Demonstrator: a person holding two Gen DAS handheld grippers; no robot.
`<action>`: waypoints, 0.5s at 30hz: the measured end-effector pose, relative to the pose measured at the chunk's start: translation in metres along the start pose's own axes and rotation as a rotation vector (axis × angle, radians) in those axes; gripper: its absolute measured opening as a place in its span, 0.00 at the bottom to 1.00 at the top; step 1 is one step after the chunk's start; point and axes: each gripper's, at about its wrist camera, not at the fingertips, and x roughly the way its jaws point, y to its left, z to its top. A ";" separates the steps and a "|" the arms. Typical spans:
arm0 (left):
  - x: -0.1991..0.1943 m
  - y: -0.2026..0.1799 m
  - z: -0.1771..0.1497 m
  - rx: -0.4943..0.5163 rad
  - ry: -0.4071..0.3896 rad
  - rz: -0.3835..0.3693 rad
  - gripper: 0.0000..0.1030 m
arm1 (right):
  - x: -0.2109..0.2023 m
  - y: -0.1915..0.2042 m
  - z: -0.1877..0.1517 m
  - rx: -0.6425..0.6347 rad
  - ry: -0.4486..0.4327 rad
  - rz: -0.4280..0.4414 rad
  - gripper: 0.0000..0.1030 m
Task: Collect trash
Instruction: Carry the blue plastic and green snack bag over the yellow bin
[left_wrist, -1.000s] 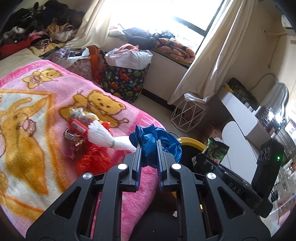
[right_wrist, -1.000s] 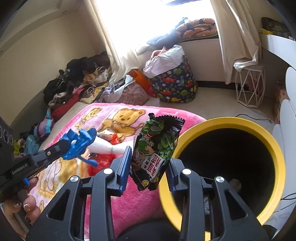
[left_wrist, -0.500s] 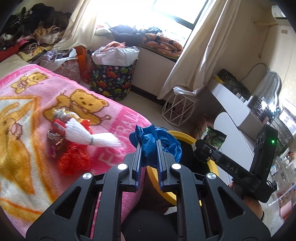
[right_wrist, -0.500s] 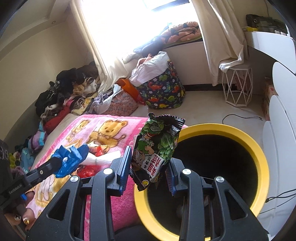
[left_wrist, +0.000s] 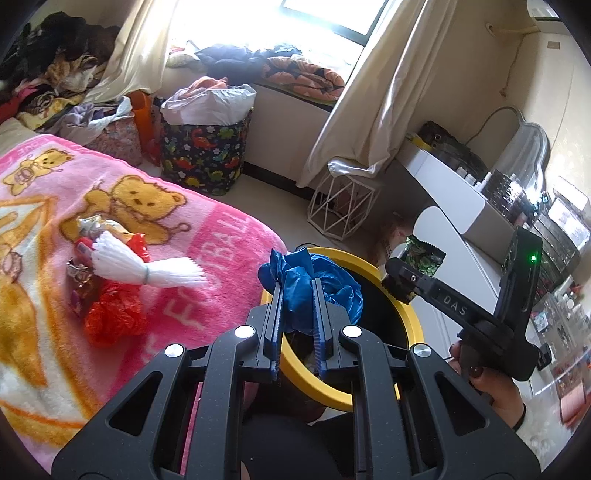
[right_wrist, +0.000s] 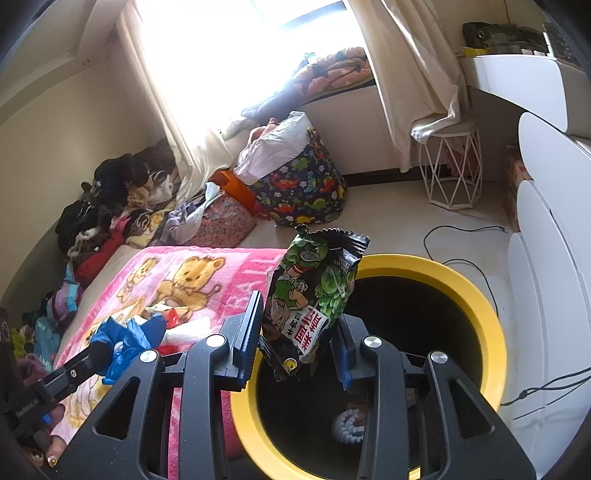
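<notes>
Left gripper (left_wrist: 297, 291) clenched tight on crumpled blue plastic bag (left_wrist: 314, 284), held above near-left rim of yellow bin (right_wrist: 476, 306); right gripper (right_wrist: 299, 332) partly open, clamping green snack packet (right_wrist: 314, 295) upright over bin mouth; more trash (left_wrist: 114, 273) left on pink blanket (left_wrist: 207, 236), well left of both grippers.

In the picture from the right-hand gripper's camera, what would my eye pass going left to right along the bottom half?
Blue plastic bag pinched in the left gripper → pink teddy-bear blanket → green snack packet held in the right gripper → yellow-rimmed bin → white rounded furniture.
</notes>
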 end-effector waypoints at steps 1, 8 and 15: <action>0.002 -0.002 0.000 0.003 0.004 -0.002 0.09 | -0.001 -0.001 0.000 0.001 -0.002 -0.004 0.32; 0.014 -0.013 -0.004 0.027 0.031 -0.016 0.09 | 0.000 -0.017 0.001 0.026 -0.005 -0.037 0.32; 0.032 -0.024 -0.012 0.052 0.071 -0.026 0.09 | 0.003 -0.035 -0.002 0.054 0.004 -0.067 0.32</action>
